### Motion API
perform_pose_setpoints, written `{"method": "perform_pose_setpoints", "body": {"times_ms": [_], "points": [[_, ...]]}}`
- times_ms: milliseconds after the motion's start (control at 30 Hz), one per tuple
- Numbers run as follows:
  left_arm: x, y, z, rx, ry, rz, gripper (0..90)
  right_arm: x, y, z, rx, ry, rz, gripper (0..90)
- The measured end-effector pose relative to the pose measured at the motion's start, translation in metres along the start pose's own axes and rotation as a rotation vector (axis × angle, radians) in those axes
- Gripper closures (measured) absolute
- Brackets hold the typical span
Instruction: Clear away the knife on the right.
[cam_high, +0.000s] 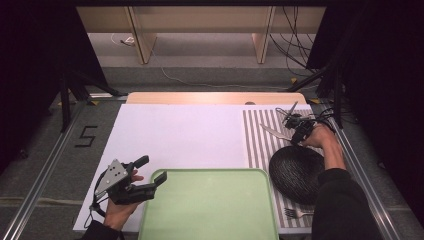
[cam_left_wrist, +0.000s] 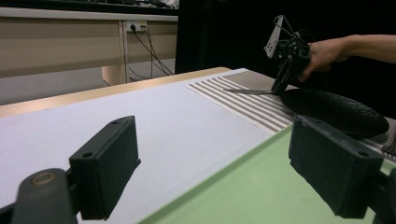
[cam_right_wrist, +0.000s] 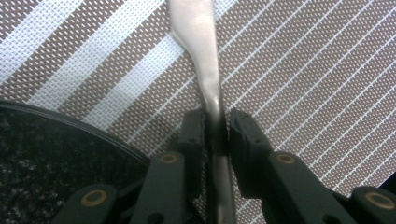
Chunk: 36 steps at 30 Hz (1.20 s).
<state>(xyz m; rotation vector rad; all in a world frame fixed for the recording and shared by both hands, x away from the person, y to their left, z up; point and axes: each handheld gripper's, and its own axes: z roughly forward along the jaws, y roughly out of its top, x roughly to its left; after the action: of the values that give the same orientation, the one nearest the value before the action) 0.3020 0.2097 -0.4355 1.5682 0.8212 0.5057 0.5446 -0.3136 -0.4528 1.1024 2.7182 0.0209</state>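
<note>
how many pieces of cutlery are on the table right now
2: a knife on the striped placemat, between the right gripper fingers, and a fork nearer the person; more may be hidden.

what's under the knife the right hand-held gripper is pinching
The striped placemat lies under the knife, beside the black plate. The right hand-held gripper and the knife itself cover the mat directly beneath the handle.

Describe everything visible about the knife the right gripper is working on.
The knife is a plain silvery table knife, metal by its shine, one piece with a narrow handle widening into a blade. It lies over the striped placemat, just beyond the black plate. The right gripper has its fingers pinched on either side of the narrow handle. From the left gripper view it sits roughly level, blade pointing away from the gripper; whether it is lifted is unclear.
</note>
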Motion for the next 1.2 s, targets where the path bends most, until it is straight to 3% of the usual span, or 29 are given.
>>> {"method": "perform_pose_setpoints", "body": {"times_ms": [33,200,267,367,500,700,833,1000,1033,1067,1200], "points": [[0.0,0.0,0.0,0.0,0.0,0.0,15.5,-0.001,0.0,0.0,0.0,0.003,-0.019,78.3],[0.0,0.0,0.0,0.001,0.002,0.003,15.4,0.002,0.001,0.0,0.004,-0.003,-0.001,79.4],[0.0,0.0,0.0,0.002,0.002,0.003,15.4,0.001,0.001,0.0,0.004,-0.003,-0.016,79.5],[0.0,0.0,0.0,0.002,0.004,0.002,15.6,0.004,0.002,-0.001,0.016,-0.017,-0.029,79.9],[0.0,0.0,0.0,0.001,0.005,0.002,15.6,0.006,0.002,-0.001,0.02,-0.045,-0.096,80.4],[0.0,0.0,0.0,0.004,0.007,0.003,15.7,0.008,0.001,-0.003,0.003,-0.088,-0.098,80.6],[0.0,0.001,0.0,0.002,0.012,0.003,15.7,0.006,-0.001,-0.007,-0.021,-0.133,-0.119,80.8],[0.0,0.001,0.0,0.002,0.014,0.003,15.7,0.004,-0.005,-0.013,-0.059,-0.173,-0.096,80.8],[0.0,0.0,0.0,0.004,0.013,0.003,15.7,0.001,-0.007,-0.016,-0.069,-0.181,-0.116,80.8],[0.0,0.0,0.0,0.005,0.013,0.003,15.7,0.002,-0.008,-0.018,-0.089,-0.186,-0.086,80.8],[0.0,0.0,0.0,0.003,0.014,0.001,15.7,-0.004,-0.014,-0.029,-0.135,-0.203,-0.085,80.8]]}}
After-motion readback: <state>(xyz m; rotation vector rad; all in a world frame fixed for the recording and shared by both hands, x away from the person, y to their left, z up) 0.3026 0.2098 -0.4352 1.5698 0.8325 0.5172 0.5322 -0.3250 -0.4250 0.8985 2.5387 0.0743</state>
